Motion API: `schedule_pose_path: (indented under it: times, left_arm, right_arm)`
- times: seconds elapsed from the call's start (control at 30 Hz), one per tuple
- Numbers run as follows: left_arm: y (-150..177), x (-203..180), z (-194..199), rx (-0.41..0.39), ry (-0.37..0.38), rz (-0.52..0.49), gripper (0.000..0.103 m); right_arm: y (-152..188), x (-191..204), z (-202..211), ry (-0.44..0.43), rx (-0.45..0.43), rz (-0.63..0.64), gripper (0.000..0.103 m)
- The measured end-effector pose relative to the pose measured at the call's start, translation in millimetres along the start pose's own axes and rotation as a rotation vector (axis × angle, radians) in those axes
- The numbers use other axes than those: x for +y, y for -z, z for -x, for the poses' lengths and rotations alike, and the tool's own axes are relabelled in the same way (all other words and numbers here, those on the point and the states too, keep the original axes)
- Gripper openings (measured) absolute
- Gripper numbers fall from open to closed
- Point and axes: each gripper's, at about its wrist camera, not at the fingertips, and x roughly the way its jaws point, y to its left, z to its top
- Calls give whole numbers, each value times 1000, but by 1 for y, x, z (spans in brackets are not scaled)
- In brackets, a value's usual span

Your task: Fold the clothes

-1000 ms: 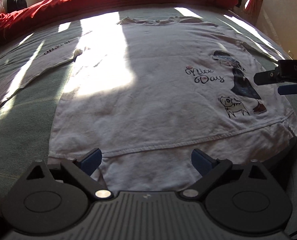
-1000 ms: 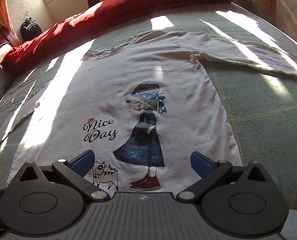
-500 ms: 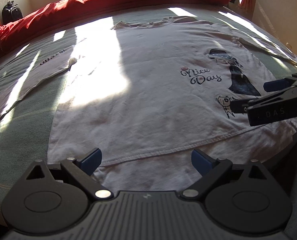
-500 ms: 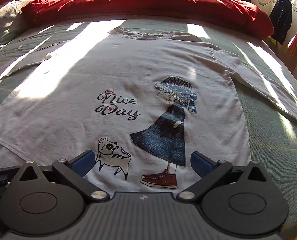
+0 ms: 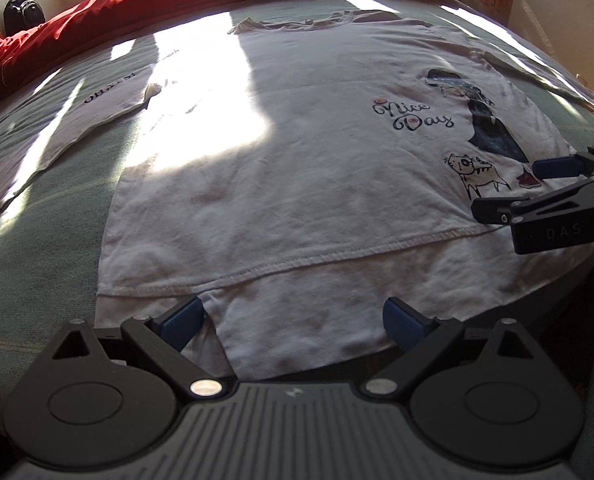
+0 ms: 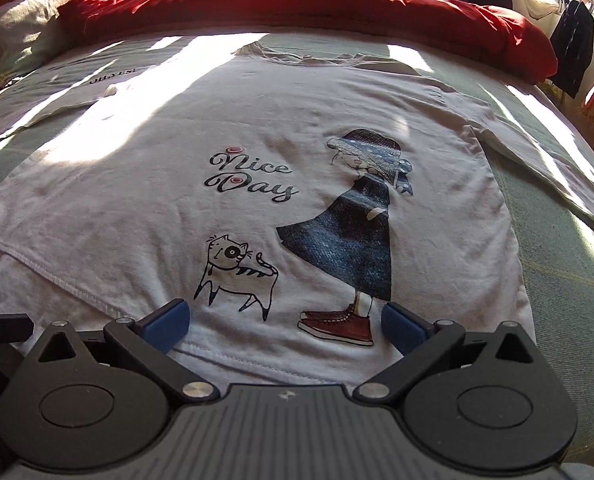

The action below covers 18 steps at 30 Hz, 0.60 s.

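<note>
- Left wrist view: the left gripper [image 5: 293,322] has its blue-padded fingers [image 5: 183,318] spread wide and holds nothing. The bottom hem of the white shirt [image 5: 297,184] lies between and just ahead of them, at the near edge of the bed [image 5: 37,240].
- Just beyond that gripper, a second stitched hem line crosses the shirt, with a lower layer of white cloth showing below it.
- Ahead and to the right, the right gripper [image 5: 513,188] comes in from the side over the shirt's hem, next to the printed cat [image 5: 477,170]. Whether it touches the cloth cannot be told from this view.
- Farther ahead, a broad patch of sun falls on the shirt's left half. One sleeve [image 5: 57,128] with dark lettering stretches away to the left on the green sheet.
- Right wrist view: the right gripper [image 6: 283,322] is also wide open and empty. Its fingers sit low over the shirt's hem; the cat [image 6: 237,276] and the red sneakers [image 6: 339,322] of the printed girl [image 6: 357,232] lie between and just ahead of them.
- Beyond these, the words "Nice Day" [image 6: 249,178] lie left of centre.
- Farther still is the neckline [image 6: 297,58], and the other sleeve [image 6: 545,160] runs off to the right.
- At the far end a red duvet [image 6: 297,4] is bunched across the bed, with a grey pillow [image 6: 21,36] at its left.
</note>
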Motion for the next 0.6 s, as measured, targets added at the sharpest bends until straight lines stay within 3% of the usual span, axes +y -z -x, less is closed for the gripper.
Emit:
schedule_pose_path:
  times: [0.23,0.43,0.6]
  left_arm:
    - [-17,-5,4,-96,59,-75,96]
    - [-9,-10,-7,-29,150,-36,96]
    - [9,3,8,-13,146,-12,96]
  right_arm:
    - [7,-2,1,-12,-48,-5,103]
    - [9,-4,1,-17,-63,-8,103]
    - [13,-4,2,-20,-85,-9,103]
